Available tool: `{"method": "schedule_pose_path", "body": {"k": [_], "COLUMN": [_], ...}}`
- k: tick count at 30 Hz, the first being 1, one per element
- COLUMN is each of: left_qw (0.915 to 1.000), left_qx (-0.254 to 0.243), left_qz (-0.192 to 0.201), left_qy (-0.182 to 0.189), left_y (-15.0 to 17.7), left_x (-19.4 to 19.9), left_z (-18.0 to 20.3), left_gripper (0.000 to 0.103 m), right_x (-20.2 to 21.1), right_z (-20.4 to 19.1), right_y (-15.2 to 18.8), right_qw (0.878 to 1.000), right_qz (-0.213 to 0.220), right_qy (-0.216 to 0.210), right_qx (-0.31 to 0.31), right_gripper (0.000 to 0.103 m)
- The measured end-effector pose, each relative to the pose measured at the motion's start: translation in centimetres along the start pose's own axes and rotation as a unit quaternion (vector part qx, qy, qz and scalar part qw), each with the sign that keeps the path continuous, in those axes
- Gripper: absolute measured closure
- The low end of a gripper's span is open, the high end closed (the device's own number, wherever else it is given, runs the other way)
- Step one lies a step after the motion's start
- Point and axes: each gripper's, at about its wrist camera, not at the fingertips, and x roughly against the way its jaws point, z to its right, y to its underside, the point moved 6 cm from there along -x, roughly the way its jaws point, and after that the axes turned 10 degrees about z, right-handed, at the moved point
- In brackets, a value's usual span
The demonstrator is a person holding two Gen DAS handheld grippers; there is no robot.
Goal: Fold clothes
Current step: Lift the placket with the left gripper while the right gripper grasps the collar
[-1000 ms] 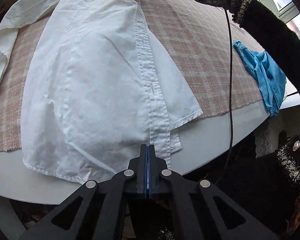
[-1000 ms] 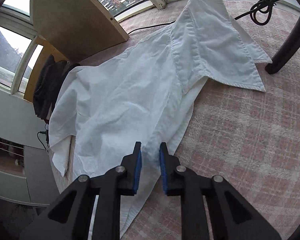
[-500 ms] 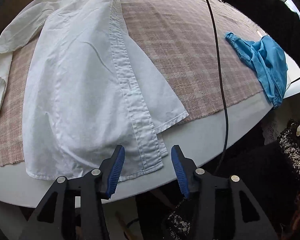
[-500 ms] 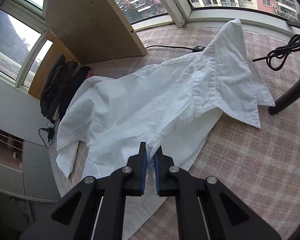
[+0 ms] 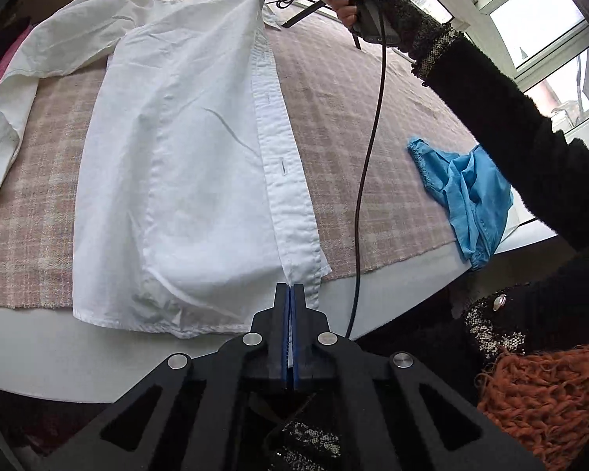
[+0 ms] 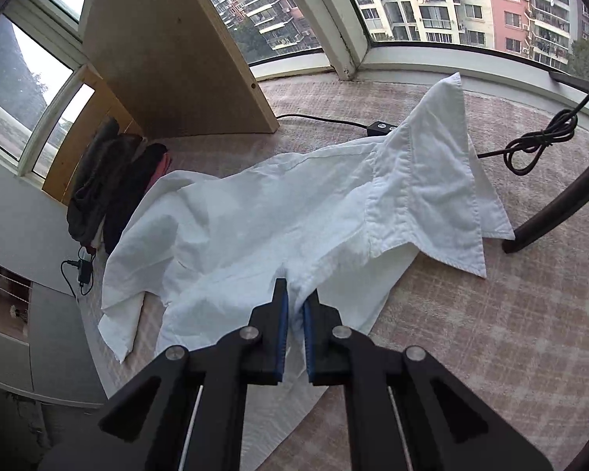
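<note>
One white shirt (image 5: 184, 149) lies lengthwise on the checked cloth (image 5: 373, 149) covering the surface, its hem overhanging the near white edge (image 5: 39, 345) and one sleeve (image 5: 15, 90) trailing off to the side. The left tongs (image 5: 289, 302), which stood apart over the hem half a second ago, are now pressed together on the bottom of the button strip (image 5: 282, 165). The right tongs (image 6: 294, 306) are nearly together, pinching the same front edge just below the collar (image 6: 428, 196), and that end now hangs higher off the cloth than a second ago. Judgement: the front panel is secured at both ends and ready to be carried over for the first fold. A blue garment (image 5: 467, 196) waits well apart at the surface edge. No brand, label or legible writing appears anywhere.
</note>
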Motion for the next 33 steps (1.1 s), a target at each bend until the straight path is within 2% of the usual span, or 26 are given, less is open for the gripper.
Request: {"method": "schedule_pose_path", "body": {"k": [7,8,11,15,18,21,24,25,28,29,31,33], "left_qw": [0.9970,0.9964,0.9925,0.9856,0.9823,0.9802,0.9805,0.9809,0.9814,0.9810,0.9789,0.9781], "left_qx": [0.035,0.042,0.065,0.091,0.115,0.140,0.156,0.153,0.145,0.139,0.128,0.111], "left_qz": [0.049,0.059,0.102,0.140,0.138,0.119,0.082,0.076,0.060,0.063,0.068,0.071], "left_qy": [0.048,0.043,0.024,-0.023,-0.053,-0.073,-0.087,-0.093,-0.111,-0.119,-0.143,-0.161], "left_y": [-3.3,-3.5,-3.9,-3.3,-1.9,-0.2,1.3,1.5,1.8,1.8,1.6,1.3], "left_x": [1.9,3.0,7.0,11.7,12.6,11.7,10.0,9.9,10.0,10.5,11.8,12.7], "left_z": [-3.0,-4.0,-7.4,-12.7,-16.3,-19.5,-22.0,-22.2,-22.7,-22.5,-22.1,-21.1], "left_gripper": [0.103,0.103,0.103,0.103,0.103,0.103,0.103,0.103,0.103,0.103,0.103,0.103], "right_x": [-0.4,-0.5,-0.3,-3.3,-6.7,-10.4,-12.5,-12.1,-7.4,-4.8,0.4,5.1], "right_z": [-2.5,-3.3,-6.0,-11.5,-14.9,-16.5,-17.4,-17.5,-16.8,-15.9,-13.8,-10.3], "right_y": [-3.5,-3.7,-4.5,-5.9,-5.9,-4.4,-2.5,-1.9,-0.7,-0.4,0.2,1.0], "right_qw": [0.997,0.996,0.996,0.992,0.991,0.989,0.984,0.982,0.982,0.985,0.989,0.993], "right_qz": [0.026,0.028,0.037,0.025,0.004,-0.043,-0.097,-0.108,-0.095,-0.082,-0.055,-0.028], "right_qy": [0.055,0.059,0.035,0.034,0.023,0.021,0.029,0.031,0.007,-0.002,-0.013,0.011], "right_qx": [0.045,0.056,0.071,0.116,0.133,0.142,0.149,0.152,0.162,0.153,0.134,0.115], "right_gripper": [0.097,0.097,0.097,0.097,0.097,0.096,0.087,0.086,0.082,0.077,0.072,0.066]}}
